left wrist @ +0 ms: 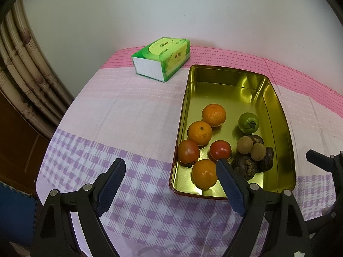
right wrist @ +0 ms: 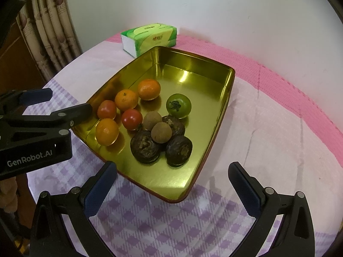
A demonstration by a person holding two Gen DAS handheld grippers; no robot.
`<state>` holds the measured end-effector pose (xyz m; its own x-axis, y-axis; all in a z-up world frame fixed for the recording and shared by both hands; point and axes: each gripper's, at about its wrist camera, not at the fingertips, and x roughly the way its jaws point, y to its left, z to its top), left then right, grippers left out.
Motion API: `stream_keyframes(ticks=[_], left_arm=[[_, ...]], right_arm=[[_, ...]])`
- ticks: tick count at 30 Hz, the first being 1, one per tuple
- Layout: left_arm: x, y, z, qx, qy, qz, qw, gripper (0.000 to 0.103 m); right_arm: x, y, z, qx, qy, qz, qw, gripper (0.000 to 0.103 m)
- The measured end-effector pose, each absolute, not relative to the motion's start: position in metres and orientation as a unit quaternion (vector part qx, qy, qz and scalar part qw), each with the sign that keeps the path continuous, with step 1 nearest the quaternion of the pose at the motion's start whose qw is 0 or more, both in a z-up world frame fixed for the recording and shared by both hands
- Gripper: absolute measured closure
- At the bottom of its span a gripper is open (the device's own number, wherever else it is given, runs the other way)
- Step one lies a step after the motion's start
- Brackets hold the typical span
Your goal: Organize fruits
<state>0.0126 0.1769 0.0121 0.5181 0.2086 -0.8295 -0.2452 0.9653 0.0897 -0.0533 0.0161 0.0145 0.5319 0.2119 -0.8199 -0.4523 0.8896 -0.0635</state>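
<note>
A gold metal tray (left wrist: 278, 115) (right wrist: 201, 72) lies on the checked cloth and holds mixed fruit. Three oranges (left wrist: 199, 132) (right wrist: 126, 99), two red tomatoes (left wrist: 220, 150) (right wrist: 132, 118), one green tomato (left wrist: 248, 122) (right wrist: 178, 105), two tan longans (left wrist: 245, 144) (right wrist: 161, 132) and three dark water chestnuts (left wrist: 244, 167) (right wrist: 145, 146) sit at its near end. My left gripper (left wrist: 170, 171) is open and empty over the tray's near left corner; it also shows in the right wrist view (right wrist: 68, 102). My right gripper (right wrist: 171, 172) is open and empty over the tray's near edge.
A green tissue pack (left wrist: 161, 59) (right wrist: 150, 38) stands at the back of the table near the white wall. A curtain (left wrist: 23, 75) (right wrist: 51, 27) hangs at the left. The table edge curves away at the left.
</note>
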Motion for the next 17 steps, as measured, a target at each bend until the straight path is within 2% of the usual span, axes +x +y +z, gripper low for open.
stream_keyframes(ticks=[17], left_arm=[[0.0109, 0.1739, 0.0105, -0.024, 0.474, 0.117, 0.872, 0.019]], right_arm=[[-0.0529, 0.0170, 0.0162, -0.135, 0.443, 0.191, 0.866, 0.000]])
